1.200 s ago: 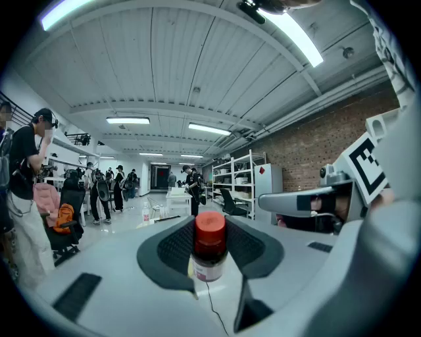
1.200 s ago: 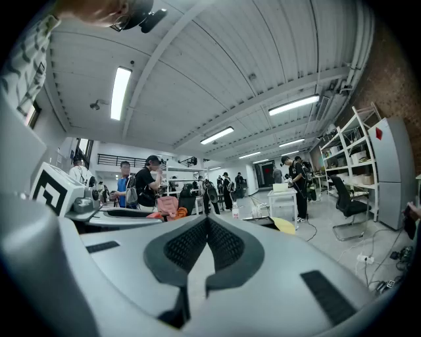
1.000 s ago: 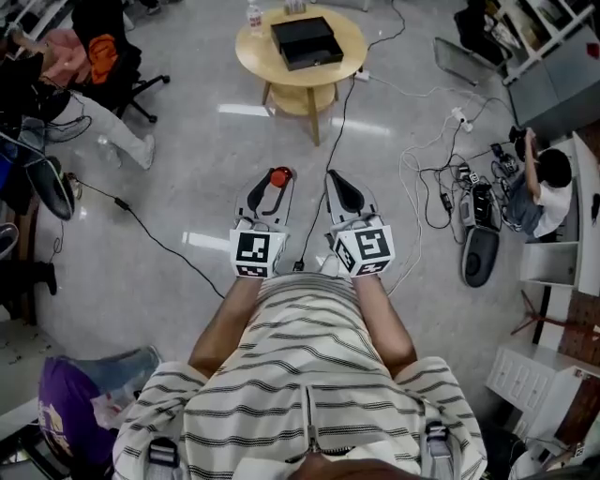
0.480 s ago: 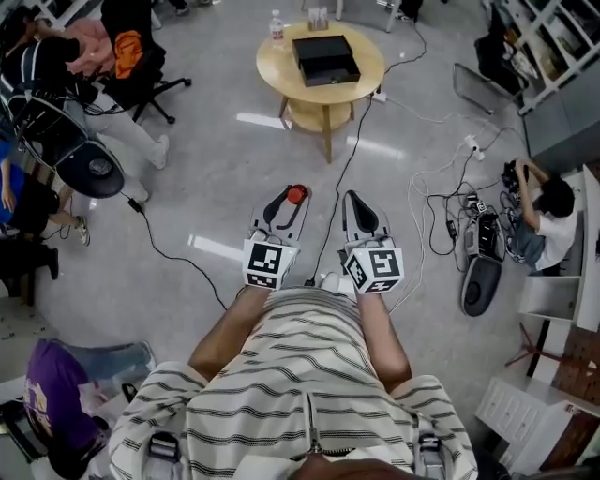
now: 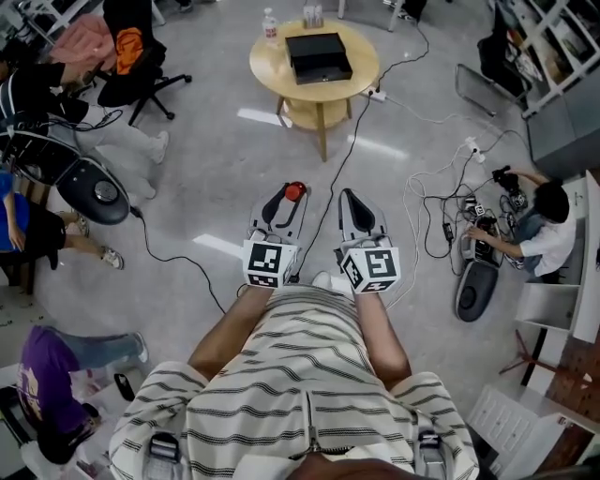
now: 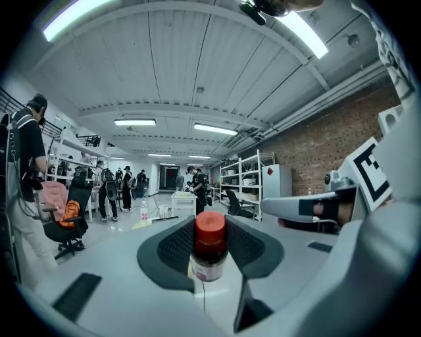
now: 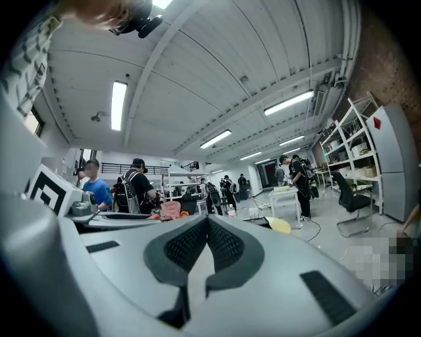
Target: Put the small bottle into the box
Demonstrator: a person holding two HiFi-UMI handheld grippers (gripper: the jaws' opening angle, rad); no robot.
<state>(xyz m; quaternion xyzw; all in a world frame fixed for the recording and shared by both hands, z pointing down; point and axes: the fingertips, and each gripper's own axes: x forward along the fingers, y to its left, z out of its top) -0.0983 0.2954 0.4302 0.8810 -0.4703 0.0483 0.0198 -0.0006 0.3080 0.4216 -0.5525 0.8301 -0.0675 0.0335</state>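
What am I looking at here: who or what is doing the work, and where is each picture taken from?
There is no robot here. A person in a striped shirt holds a two-jaw gripper in each hand. The head view comes from a camera on the person's head that looks steeply down, so both tools show from above against the grey floor. The left gripper view and the right gripper view come from cameras riding on the tools, each looking along its own jaws. The left gripper is closed on the small bottle, red cap up. The right gripper has its jaws together with nothing between them. Ahead, a round wooden table carries the black box and a clear water bottle. Other people are around the room.
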